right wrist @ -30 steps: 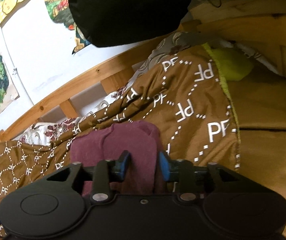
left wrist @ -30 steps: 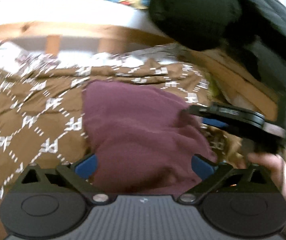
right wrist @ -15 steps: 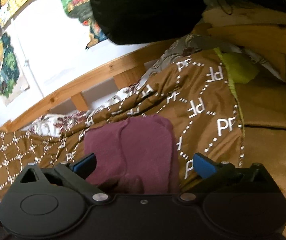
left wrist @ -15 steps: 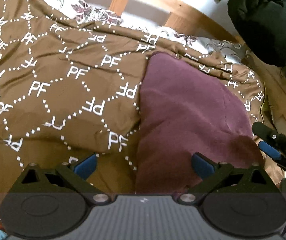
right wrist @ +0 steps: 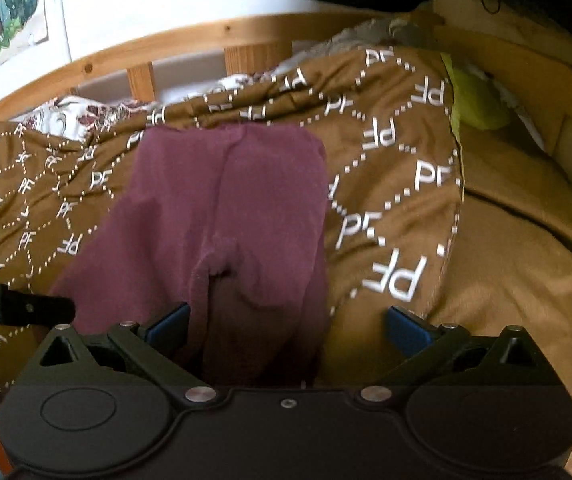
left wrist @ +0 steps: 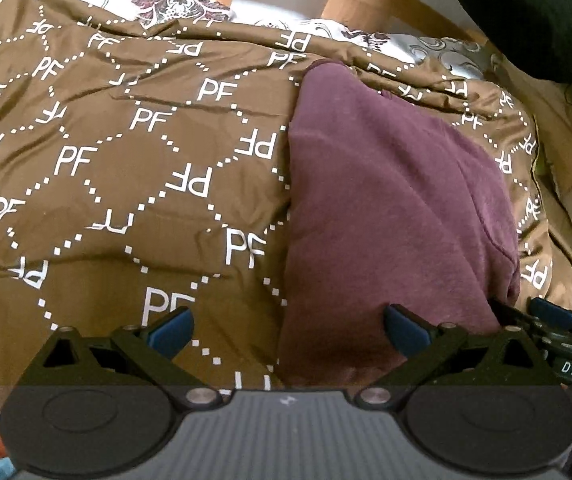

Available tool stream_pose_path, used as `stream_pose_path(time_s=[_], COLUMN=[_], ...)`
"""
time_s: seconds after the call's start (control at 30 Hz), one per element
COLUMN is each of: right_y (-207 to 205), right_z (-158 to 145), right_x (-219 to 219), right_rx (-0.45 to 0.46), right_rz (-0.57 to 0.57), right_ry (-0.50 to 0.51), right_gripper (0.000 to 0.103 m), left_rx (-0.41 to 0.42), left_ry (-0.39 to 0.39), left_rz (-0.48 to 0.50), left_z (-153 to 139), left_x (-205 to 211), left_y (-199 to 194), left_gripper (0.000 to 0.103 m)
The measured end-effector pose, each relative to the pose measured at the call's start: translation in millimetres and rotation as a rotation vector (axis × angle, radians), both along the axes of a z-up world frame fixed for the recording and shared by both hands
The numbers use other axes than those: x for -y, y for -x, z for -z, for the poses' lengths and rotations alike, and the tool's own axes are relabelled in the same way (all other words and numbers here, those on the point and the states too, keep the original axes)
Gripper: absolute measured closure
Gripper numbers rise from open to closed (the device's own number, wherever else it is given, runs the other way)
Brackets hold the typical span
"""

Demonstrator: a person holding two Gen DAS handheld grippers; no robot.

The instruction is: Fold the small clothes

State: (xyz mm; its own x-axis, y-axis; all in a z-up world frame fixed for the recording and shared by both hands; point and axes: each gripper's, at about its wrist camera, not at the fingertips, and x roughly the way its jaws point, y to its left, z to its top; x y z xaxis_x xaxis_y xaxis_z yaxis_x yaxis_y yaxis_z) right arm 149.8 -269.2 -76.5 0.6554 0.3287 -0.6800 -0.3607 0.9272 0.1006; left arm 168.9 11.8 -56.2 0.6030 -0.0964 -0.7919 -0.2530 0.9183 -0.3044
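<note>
A maroon garment [left wrist: 390, 208] is seen lying flat on a brown blanket [left wrist: 125, 168] printed with white "PF" letters and dotted diamonds, which is spread over a bed with a wooden frame [right wrist: 189, 40]. In the left wrist view, the left gripper [left wrist: 288, 330] is held with its jaws spread wide and nothing is pressed between them; the near edge of the garment lies between the two blue pads, closer to the right pad [left wrist: 404, 330], while bare blanket is seen ahead of the left pad [left wrist: 169, 330]. Just beyond the right pad, at the garment's right corner, part of the right gripper [left wrist: 554, 320] is visible. In the right wrist view, the right gripper [right wrist: 288, 328] is likewise shown with its jaws fully apart and nothing gripped; the folded garment [right wrist: 221, 216] stretches away ahead of the left pad [right wrist: 167, 326], and its near end is shadowed in the gap, while blanket lies ahead of the right pad [right wrist: 406, 328]. A floral sheet [left wrist: 165, 0] is exposed beyond the blanket's far edge, and a yellow-green cloth [right wrist: 474, 100] is tucked at its right side. A cartoon poster [right wrist: 9, 4] is pinned to the white wall.
</note>
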Motion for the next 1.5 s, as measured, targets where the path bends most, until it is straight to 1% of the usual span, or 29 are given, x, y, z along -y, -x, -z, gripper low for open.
stream_pose_path(time_s=[0.17, 0.4, 0.57, 1.07, 1.3, 1.37, 1.4, 1.47, 1.5], right_y=[-3, 1, 1, 1, 1, 0, 2, 5, 7], right_z=[7, 15, 17, 18, 17, 11, 5, -7, -11], right_x=[-1, -10, -11, -11, -11, -8, -5, 4, 8], right_rx=[-0.005, 0.068, 0.091, 0.095, 0.091, 0.076, 0.087, 0.140, 0.161], right_rz=[-0.008, -0.052, -0.063, -0.065, -0.063, -0.056, -0.051, -0.045, -0.034], right_ry=[0.002, 0.052, 0.065, 0.064, 0.064, 0.039, 0.001, -0.098, -0.132], right_gripper=[0.001, 0.001, 0.001, 0.001, 0.001, 0.001, 0.001, 0.001, 0.001], left_rx=[-0.002, -0.010, -0.013, -0.019, -0.023, -0.023, -0.023, -0.018, -0.014], left_ry=[0.013, 0.034, 0.053, 0.069, 0.093, 0.106, 0.114, 0.124, 0.121], left_rz=[-0.008, -0.015, -0.022, -0.032, -0.039, -0.042, -0.044, -0.047, -0.046], left_z=[0, 4, 6, 7, 10, 12, 13, 15, 15], left_x=[-2, -3, -5, -6, -8, -11, -12, -13, -12], left_y=[0, -1, 0, 0, 0, 0, 1, 2, 2], left_gripper=[0.000, 0.000, 0.000, 0.000, 0.000, 0.000, 0.000, 0.000, 0.000])
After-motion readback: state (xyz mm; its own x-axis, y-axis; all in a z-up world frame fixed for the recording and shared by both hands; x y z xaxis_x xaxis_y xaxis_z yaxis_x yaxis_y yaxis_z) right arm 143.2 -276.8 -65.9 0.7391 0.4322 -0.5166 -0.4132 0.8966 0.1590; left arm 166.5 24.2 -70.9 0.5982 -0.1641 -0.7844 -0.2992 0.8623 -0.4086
